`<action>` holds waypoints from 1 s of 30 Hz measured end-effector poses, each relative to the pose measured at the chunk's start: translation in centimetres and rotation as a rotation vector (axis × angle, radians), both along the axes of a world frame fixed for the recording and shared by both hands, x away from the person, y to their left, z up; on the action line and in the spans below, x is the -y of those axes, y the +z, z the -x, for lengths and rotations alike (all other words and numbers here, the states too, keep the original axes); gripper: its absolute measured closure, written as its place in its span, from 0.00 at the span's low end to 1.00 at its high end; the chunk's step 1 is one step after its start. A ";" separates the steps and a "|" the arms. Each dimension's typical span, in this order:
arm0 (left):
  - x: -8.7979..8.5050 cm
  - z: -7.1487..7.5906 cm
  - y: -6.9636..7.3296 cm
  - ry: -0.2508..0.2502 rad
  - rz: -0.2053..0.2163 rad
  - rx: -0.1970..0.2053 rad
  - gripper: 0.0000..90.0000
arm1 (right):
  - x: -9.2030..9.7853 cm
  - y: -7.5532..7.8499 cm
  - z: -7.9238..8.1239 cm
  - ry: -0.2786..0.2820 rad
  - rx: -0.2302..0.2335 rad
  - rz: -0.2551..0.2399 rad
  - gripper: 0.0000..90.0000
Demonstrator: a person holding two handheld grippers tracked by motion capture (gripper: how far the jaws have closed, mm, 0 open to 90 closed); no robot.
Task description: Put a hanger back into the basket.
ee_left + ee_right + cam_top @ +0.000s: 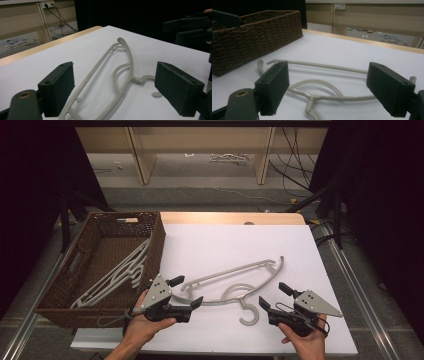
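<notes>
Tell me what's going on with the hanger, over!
Left hand-held gripper open, right hand-held gripper open, both empty. Grey plastic clothes hanger flat on white table between them. Nothing blocking.

Lab: black curtains (30,170), loose cables (295,155)

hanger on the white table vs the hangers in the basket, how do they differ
The hanger on the table lies flat and alone on the white table, between both open tools. The hangers in the basket are bunched together, leaning on the wicker basket wall. They share a pale grey colour and seemingly similar shape.
</notes>
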State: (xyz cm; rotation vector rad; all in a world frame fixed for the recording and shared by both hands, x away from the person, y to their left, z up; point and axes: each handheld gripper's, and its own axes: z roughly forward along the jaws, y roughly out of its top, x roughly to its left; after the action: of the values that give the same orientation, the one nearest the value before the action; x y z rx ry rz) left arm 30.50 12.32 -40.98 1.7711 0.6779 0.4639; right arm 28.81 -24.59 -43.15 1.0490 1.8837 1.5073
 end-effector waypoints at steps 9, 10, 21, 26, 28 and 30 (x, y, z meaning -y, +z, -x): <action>0.3 0.2 -1.0 -0.010 -0.048 -0.014 0.19 | 0.0 0.1 0.0 0.008 0.023 0.026 0.22; 0.4 0.2 -1.2 -0.012 -0.060 -0.012 0.19 | 0.0 0.1 0.0 0.008 0.023 0.026 0.22; 3.5 -0.8 -2.8 -0.139 -0.172 -0.022 0.21 | -0.3 0.2 0.2 0.006 -0.003 0.038 0.22; 5.5 -2.1 -3.5 -0.177 -0.211 -0.041 0.23 | -0.2 0.1 0.0 0.004 -0.008 0.042 0.22; 6.5 -2.5 -3.9 -0.214 -0.235 -0.045 0.25 | -0.1 0.1 0.0 0.005 -0.010 0.040 0.22; 7.5 -2.9 -4.3 -0.241 -0.249 -0.054 0.26 | -0.1 0.1 0.0 0.004 -0.002 0.029 0.22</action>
State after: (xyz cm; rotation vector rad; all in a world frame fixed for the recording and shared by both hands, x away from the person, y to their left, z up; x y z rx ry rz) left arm 33.40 4.86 -45.31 2.0764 0.4499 0.3471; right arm 28.83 -24.46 -43.06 1.0350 1.9038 1.4775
